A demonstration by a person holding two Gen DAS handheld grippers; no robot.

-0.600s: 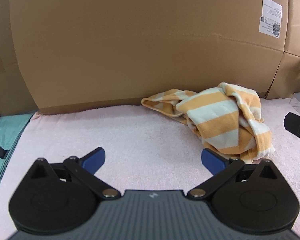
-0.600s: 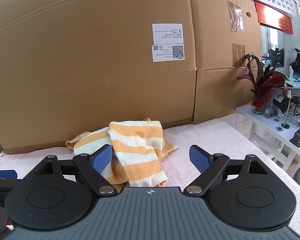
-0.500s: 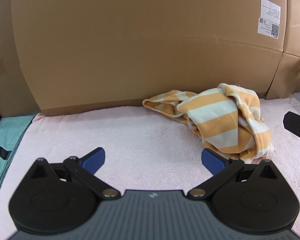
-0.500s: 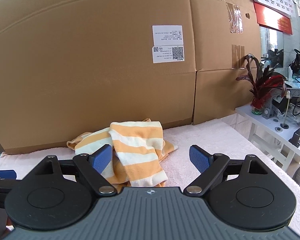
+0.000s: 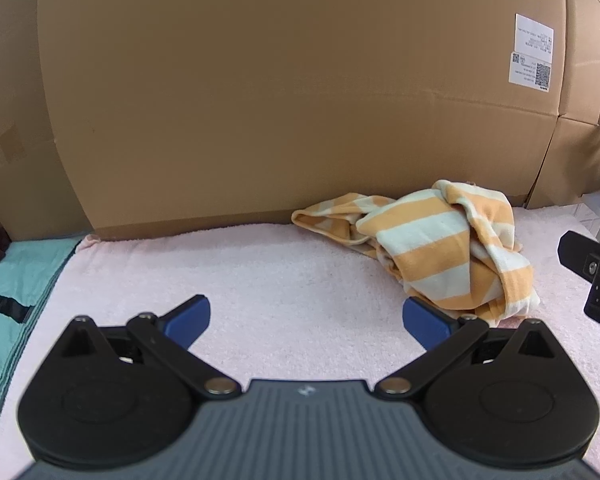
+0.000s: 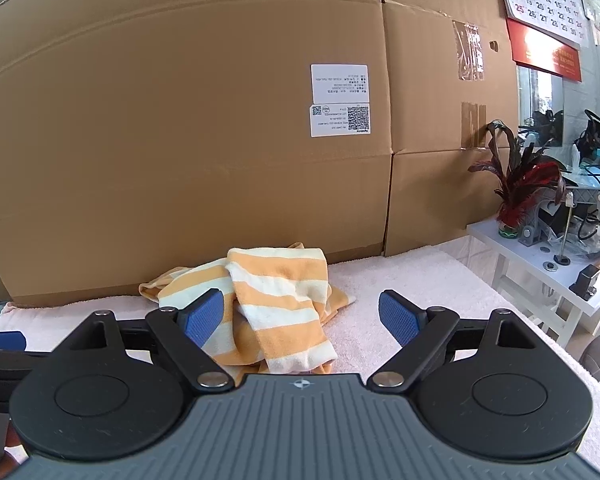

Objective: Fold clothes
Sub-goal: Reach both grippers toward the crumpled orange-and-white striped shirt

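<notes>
Both the left gripper [image 5: 306, 318] and right gripper [image 6: 301, 316] hold their fingers wide, empty, near the crumpled striped garment [image 5: 440, 240].

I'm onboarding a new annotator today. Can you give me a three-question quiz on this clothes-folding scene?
1. True or false: the striped garment already lies neatly folded on the pink towel.
2. Multiple choice: what stands directly behind the garment? A) a mirror B) a cardboard wall C) a curtain
3. Fill in: in its own wrist view, the left hand-held gripper has its jaws ____, with only bare towel between its blue fingertips.

Key: 1 false, it is a crumpled heap; 2 B; 3 open.
</notes>
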